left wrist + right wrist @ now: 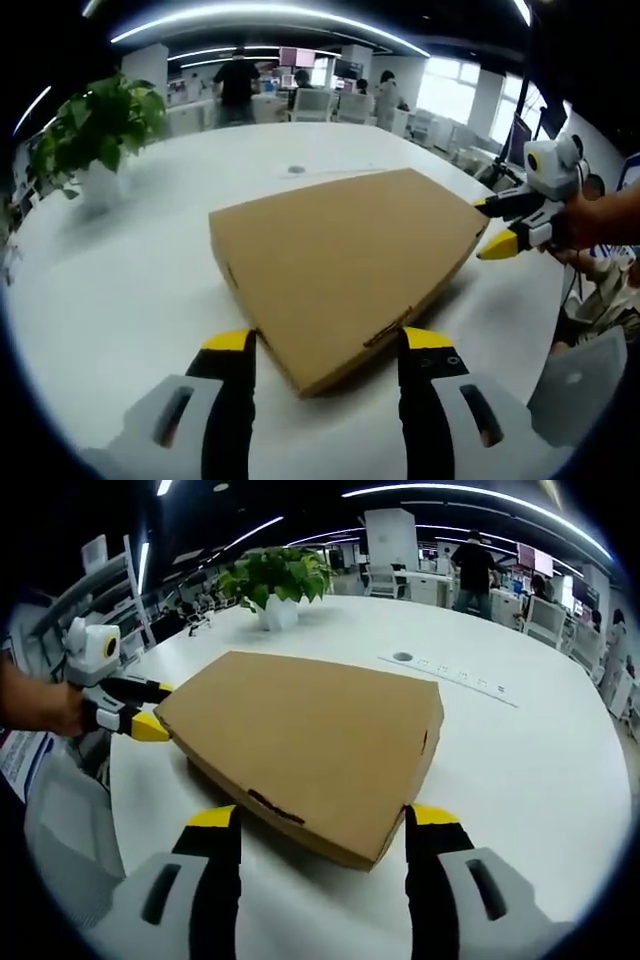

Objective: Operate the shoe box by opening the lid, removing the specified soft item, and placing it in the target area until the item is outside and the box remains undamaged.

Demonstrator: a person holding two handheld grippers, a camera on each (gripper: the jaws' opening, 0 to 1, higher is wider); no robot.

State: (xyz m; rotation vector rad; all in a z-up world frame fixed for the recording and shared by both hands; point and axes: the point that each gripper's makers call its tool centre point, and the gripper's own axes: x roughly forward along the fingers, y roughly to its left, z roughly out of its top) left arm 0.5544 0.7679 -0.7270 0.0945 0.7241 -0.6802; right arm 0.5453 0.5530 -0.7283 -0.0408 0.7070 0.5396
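Note:
A shut brown cardboard shoe box (345, 260) lies flat on the white round table (110, 290). My left gripper (328, 340) is open, and the box's near corner sits between its yellow-tipped jaws. At the box's far right edge is my right gripper (492, 225), held by a hand, its jaws apart above and below the lid edge. In the right gripper view the same box (310, 735) has its near corner between the open jaws of my right gripper (322, 815). My left gripper (160, 708) meets the box's far left corner. What is inside the box is hidden.
A potted plant (100, 125) (278, 580) stands on the table beyond the box. A cable port (403, 657) and a socket strip (460, 675) are set in the table (540, 770). A grey chair back (580, 385) is at the table's edge. People stand among desks behind.

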